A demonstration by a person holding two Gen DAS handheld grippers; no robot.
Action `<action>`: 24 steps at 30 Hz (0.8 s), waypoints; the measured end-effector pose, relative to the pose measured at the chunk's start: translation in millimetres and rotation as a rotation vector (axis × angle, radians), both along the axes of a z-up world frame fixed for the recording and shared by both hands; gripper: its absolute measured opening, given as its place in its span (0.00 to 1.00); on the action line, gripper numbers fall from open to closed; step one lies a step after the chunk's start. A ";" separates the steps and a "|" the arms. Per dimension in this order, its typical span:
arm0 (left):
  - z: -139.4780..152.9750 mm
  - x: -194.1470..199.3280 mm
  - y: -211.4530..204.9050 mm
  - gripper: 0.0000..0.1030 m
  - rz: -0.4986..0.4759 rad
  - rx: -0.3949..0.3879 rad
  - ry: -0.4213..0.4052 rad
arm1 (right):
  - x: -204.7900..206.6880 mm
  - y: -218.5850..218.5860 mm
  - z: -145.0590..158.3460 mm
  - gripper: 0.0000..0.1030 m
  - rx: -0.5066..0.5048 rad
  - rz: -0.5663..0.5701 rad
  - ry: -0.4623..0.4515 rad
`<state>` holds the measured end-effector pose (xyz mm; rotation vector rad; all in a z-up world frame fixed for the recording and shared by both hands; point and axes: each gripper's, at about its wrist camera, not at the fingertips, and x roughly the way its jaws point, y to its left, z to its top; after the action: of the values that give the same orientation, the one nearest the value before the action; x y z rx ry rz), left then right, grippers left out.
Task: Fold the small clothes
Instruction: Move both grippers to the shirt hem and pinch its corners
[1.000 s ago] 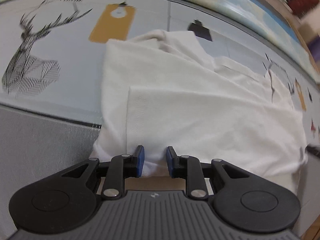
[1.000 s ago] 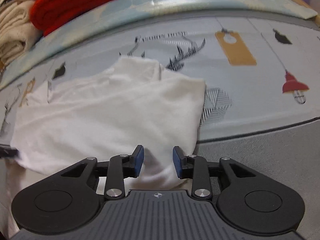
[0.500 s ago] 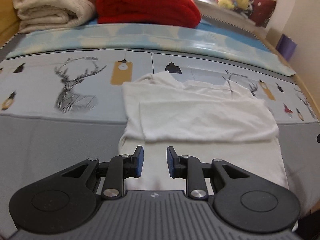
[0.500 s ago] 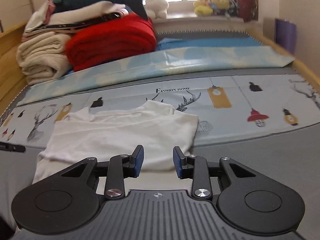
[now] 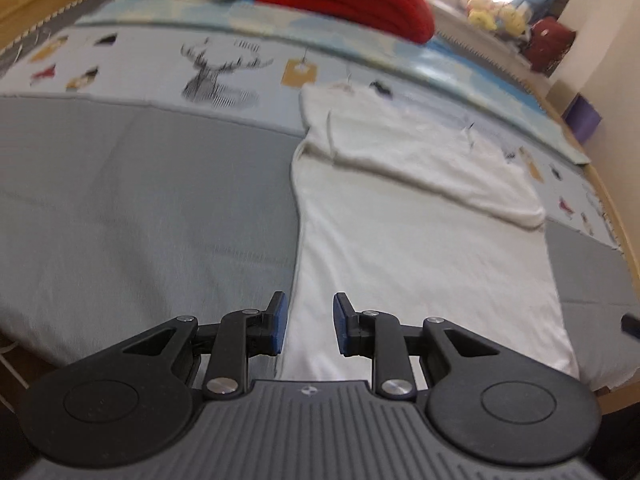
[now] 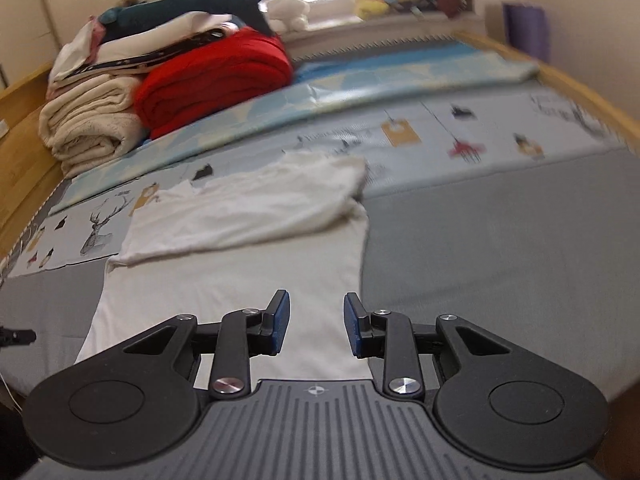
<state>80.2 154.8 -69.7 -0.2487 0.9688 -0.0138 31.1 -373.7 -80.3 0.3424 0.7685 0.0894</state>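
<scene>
A white garment (image 5: pixel 420 236) lies flat on the bed, its far part folded back toward me in a doubled layer (image 5: pixel 432 160). My left gripper (image 5: pixel 307 322) is open and empty above the garment's near left edge. In the right wrist view the same garment (image 6: pixel 248 264) lies ahead, with its folded layer (image 6: pixel 260 208) farther off. My right gripper (image 6: pixel 316 322) is open and empty above the garment's near right edge. Neither gripper touches the cloth.
The bed has a grey sheet (image 5: pixel 140 208) and a printed mat (image 6: pixel 440 132). A red blanket (image 6: pixel 216 76) and cream blankets (image 6: pixel 88 128) are stacked at the head. A wooden bed rail (image 6: pixel 580 92) runs along the right. The other gripper's tip shows at the left edge (image 6: pixel 16 336).
Both grippers have pulled back from the garment's fold toward its near edge and risen, still open. The garment now lies with its far part folded over.
</scene>
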 end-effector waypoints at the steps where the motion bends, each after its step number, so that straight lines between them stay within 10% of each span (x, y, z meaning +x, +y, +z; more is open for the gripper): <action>1: -3.2 1.6 0.7 0.27 0.010 -0.009 0.028 | -0.2 -4.1 -9.4 0.30 0.036 -0.007 0.039; 11: -51.8 -1.4 -1.2 0.27 0.014 -0.023 0.254 | 10.6 2.6 -62.6 0.32 -0.014 0.006 0.313; 24: -74.9 7.3 -1.9 0.31 -0.004 0.010 0.309 | 17.8 11.8 -89.0 0.35 -0.128 0.054 0.422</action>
<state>87.5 152.9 -144.5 -0.2438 1.2765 0.0263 48.9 -361.9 -169.3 0.2203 1.1958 0.0178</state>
